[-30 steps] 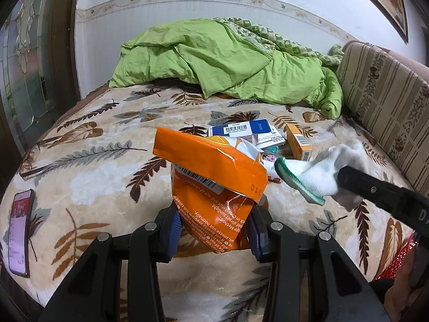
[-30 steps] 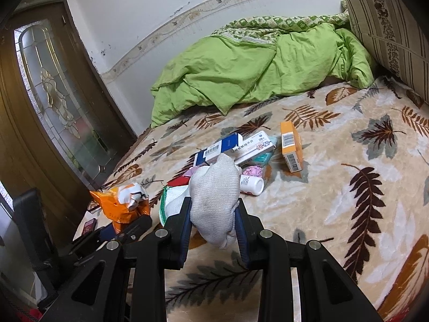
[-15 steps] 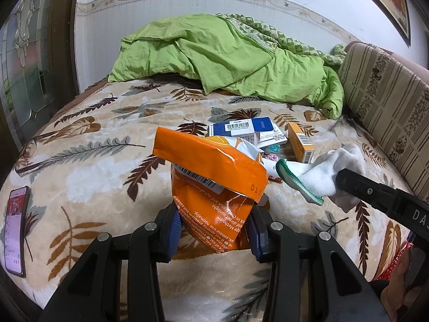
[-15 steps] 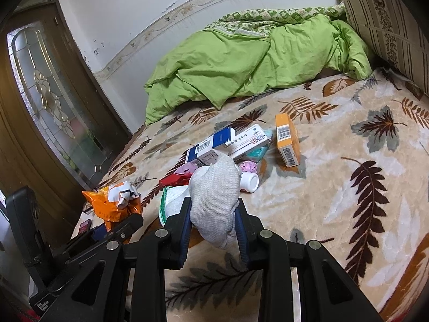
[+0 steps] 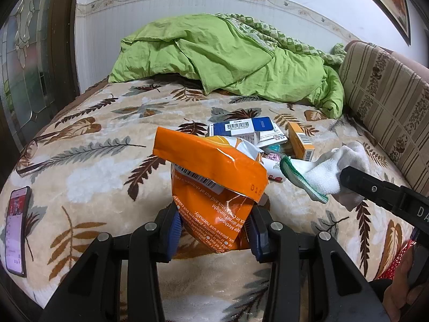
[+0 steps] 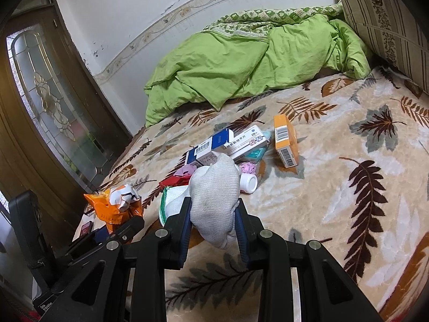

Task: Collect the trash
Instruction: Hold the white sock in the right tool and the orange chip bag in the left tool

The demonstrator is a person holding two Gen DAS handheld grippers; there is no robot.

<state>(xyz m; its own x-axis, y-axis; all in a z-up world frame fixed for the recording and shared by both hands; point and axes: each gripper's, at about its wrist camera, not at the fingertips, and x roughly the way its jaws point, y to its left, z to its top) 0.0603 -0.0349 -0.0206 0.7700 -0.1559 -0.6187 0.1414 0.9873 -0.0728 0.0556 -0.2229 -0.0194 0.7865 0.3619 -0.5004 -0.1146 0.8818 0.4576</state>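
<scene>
My left gripper (image 5: pixel 213 230) is shut on an orange foil snack bag (image 5: pixel 214 179), held upright above the bed with crumpled white paper in its torn top. The same orange bag (image 6: pixel 114 206) shows at the lower left of the right wrist view. My right gripper (image 6: pixel 213 225) is shut on a white sock with a green cuff (image 6: pixel 214 198); from the left wrist view that sock (image 5: pixel 324 173) hangs just right of the bag. Behind them on the bed lie a blue-and-white box (image 5: pixel 242 126), a white medicine box (image 6: pixel 245 142), an orange box (image 6: pixel 285 141), a small white bottle (image 6: pixel 248 183) and pink and red wrappers (image 6: pixel 185 173).
The bed has a beige leaf-pattern blanket (image 6: pixel 348 187). A green duvet (image 5: pixel 222 56) is heaped by the far wall. A phone (image 5: pixel 16 228) lies near the bed's left edge. A striped cushion (image 5: pixel 386 104) lines the right side. A glass-panel door (image 6: pixel 51 107) stands at left.
Both views have tilted slightly, so the bed sits a little lower in frame. The bag and the sock stay gripped as before.
</scene>
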